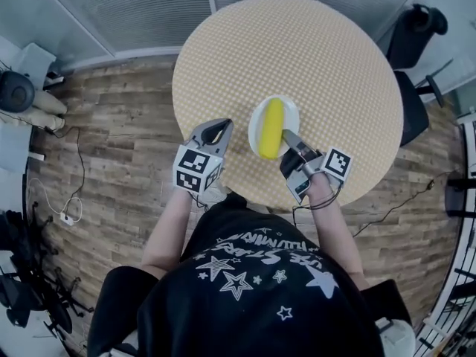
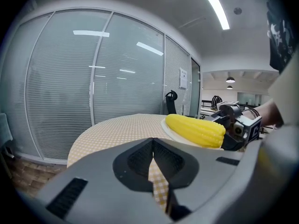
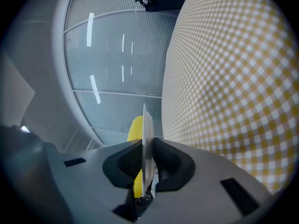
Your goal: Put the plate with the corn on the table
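The big round counter [image 1: 335,65] has a yellow and white checked cloth on it. It takes up most of the middle of the head view, so there is lots of room.

The white plate [image 1: 291,116] is over the near part of the counter, close to the person. I cannot tell if its bottom is touching the cloth yet or is just above it.

The right hand-held gripper [image 1: 288,136] is pinching the plate by its near edge. Its two jaws are closed on the thin rim, one on each side. That is a very small grip on one side only, so the plate could tip down on the far side. It could also slip out if the jaws let go too soon.

The left hand-held gripper [image 1: 216,129] is just beside the plate, to its left. Its jaws are closed with nothing in them, so it is not helping to hold the plate. If it bumps the plate, it could push it.

The yellow corn [image 1: 272,129] lies long-ways on the plate. It is round and nothing holds it there. I think that if the plate tips or lands hard, the corn may roll off onto the counter.
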